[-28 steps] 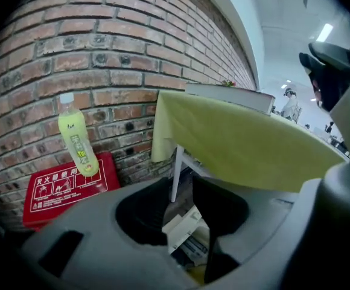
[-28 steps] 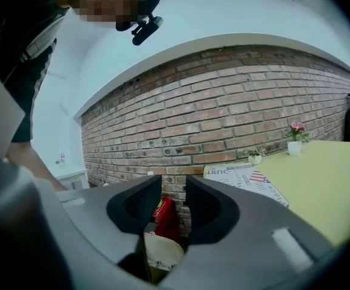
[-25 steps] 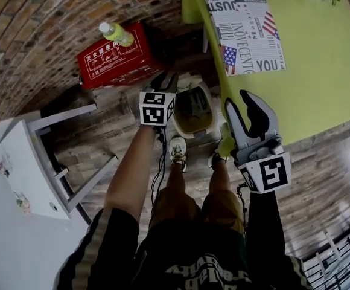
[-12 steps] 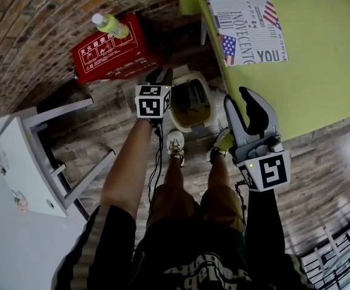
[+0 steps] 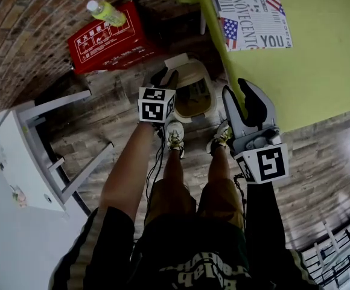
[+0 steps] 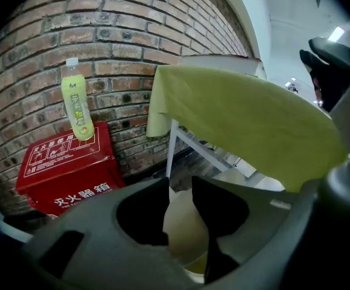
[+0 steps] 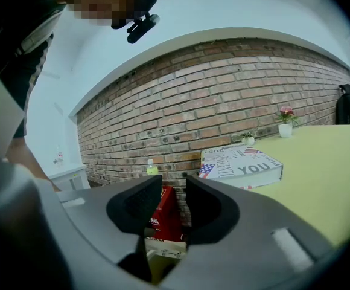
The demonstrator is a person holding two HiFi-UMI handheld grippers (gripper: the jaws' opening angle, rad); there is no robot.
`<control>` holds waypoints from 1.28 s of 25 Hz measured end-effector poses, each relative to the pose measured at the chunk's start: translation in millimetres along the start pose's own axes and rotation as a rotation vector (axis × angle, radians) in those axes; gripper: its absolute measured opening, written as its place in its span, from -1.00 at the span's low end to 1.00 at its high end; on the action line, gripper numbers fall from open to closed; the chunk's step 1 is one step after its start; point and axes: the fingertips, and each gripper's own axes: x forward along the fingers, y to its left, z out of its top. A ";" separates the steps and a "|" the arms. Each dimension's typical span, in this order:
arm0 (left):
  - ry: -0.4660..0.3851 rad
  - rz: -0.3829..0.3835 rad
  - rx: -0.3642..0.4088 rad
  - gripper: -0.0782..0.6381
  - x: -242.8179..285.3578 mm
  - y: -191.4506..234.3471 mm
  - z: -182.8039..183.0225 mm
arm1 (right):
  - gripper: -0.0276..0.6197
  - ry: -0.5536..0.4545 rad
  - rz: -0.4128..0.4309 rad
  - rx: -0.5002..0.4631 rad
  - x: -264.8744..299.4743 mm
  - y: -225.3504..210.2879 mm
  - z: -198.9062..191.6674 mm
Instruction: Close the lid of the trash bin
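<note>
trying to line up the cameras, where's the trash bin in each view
Head view: trash bin, just above centre.
Left gripper view: low centre, seen through the gap between the jaws.
Right gripper view: bottom edge, under the jaws.
Shared landmark: the red box, in all three views.

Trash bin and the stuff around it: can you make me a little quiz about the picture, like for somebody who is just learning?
1. What stands on top of the red box?
2. The lid of the trash bin is: A open, B shut, C missing.
3. True or false: the right claw holds nothing.
Key: 1 a bottle; 2 A; 3 true.
</note>
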 end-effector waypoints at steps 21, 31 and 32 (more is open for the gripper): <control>0.014 -0.039 -0.027 -0.41 -14.1 -39.2 -64.4 | -0.47 0.000 0.014 -0.043 -18.0 34.5 -15.9; 0.038 -0.071 -0.022 -0.43 -12.4 -54.8 -97.6 | -0.46 0.013 0.058 -0.036 -18.5 62.2 -32.1; 0.043 -0.073 -0.022 -0.43 -11.6 -56.1 -101.6 | -0.46 0.017 0.062 -0.033 -18.2 64.2 -35.6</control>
